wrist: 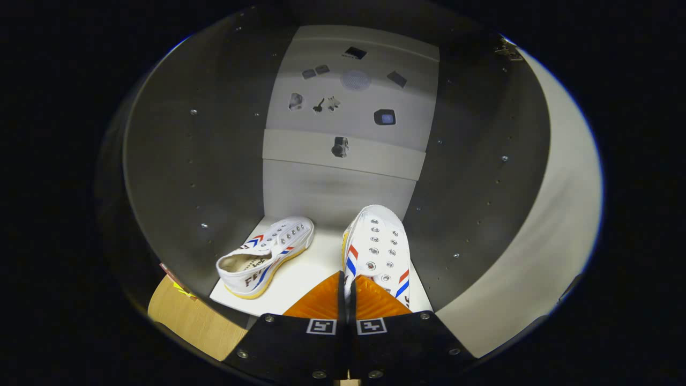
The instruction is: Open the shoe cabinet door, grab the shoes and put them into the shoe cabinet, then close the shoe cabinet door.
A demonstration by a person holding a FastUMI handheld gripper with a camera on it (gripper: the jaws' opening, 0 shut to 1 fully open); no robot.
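Note:
My gripper reaches into the open shoe cabinet, shut on the collar edge of a white canvas shoe with red and blue stripes. A thin strip of the shoe's fabric shows between the two fingers. This shoe points toe-first at the back wall and hangs or rests close to the right side wall; I cannot tell whether it touches the floor. The second, matching shoe lies tipped on its side on the white cabinet floor, left of the fingers, opening toward me.
The cabinet door stands swung open on the right. A horizontal board crosses the back wall above the shoes. The dark side walls carry rows of small pegs. A patch of wooden floor shows outside the cabinet, below the left shoe.

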